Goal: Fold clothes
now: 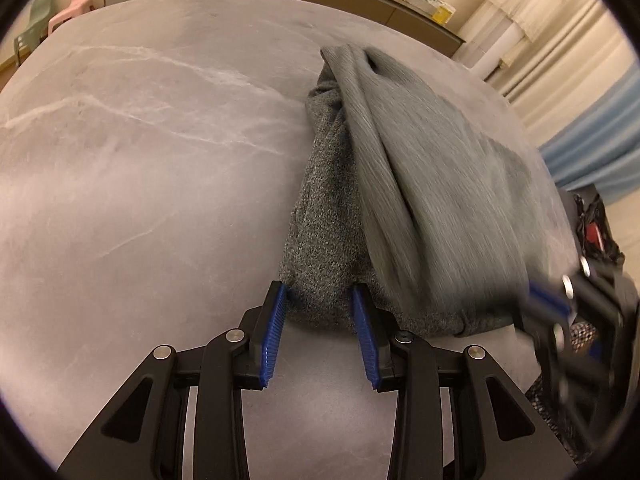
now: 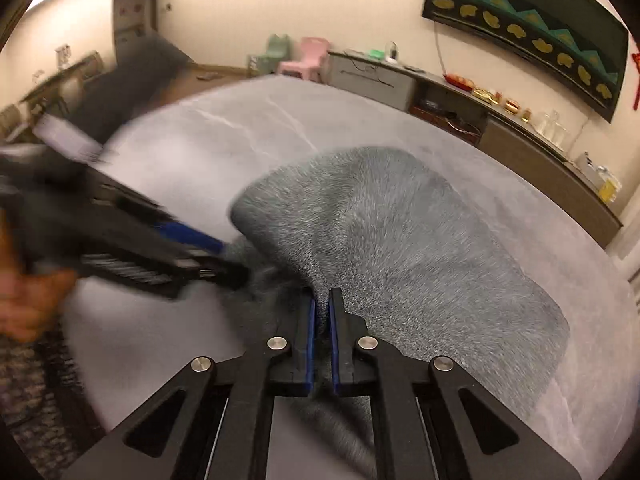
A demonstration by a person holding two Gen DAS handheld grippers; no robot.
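Grey knitted fabric makes up the garment (image 1: 420, 184), a speckled, heathered weave that lies bunched in long soft folds on the right half of the table (image 1: 140, 168), whose top is smooth grey stone with pale white veins. From the left wrist view, the left tongs (image 1: 320, 304) stand parted, their ribbed blue pads (image 1: 276, 332) on either side of the garment's near edge, the cloth lying between the tips without being pinched. From the right wrist view, the right tongs (image 2: 322, 304) are nearly closed, with a fold of the garment (image 2: 400, 248) clamped in the narrow gap between the blue pads (image 2: 308, 344) and more cloth trailing down below them. The left tongs (image 2: 224, 256) appear there too, motion-blurred, meeting the fabric's left edge, with a hand (image 2: 28, 304) behind them. No readable writing shows. Pastel plastic chairs (image 2: 304, 56) and a long low sideboard (image 2: 520, 140) line the far wall.
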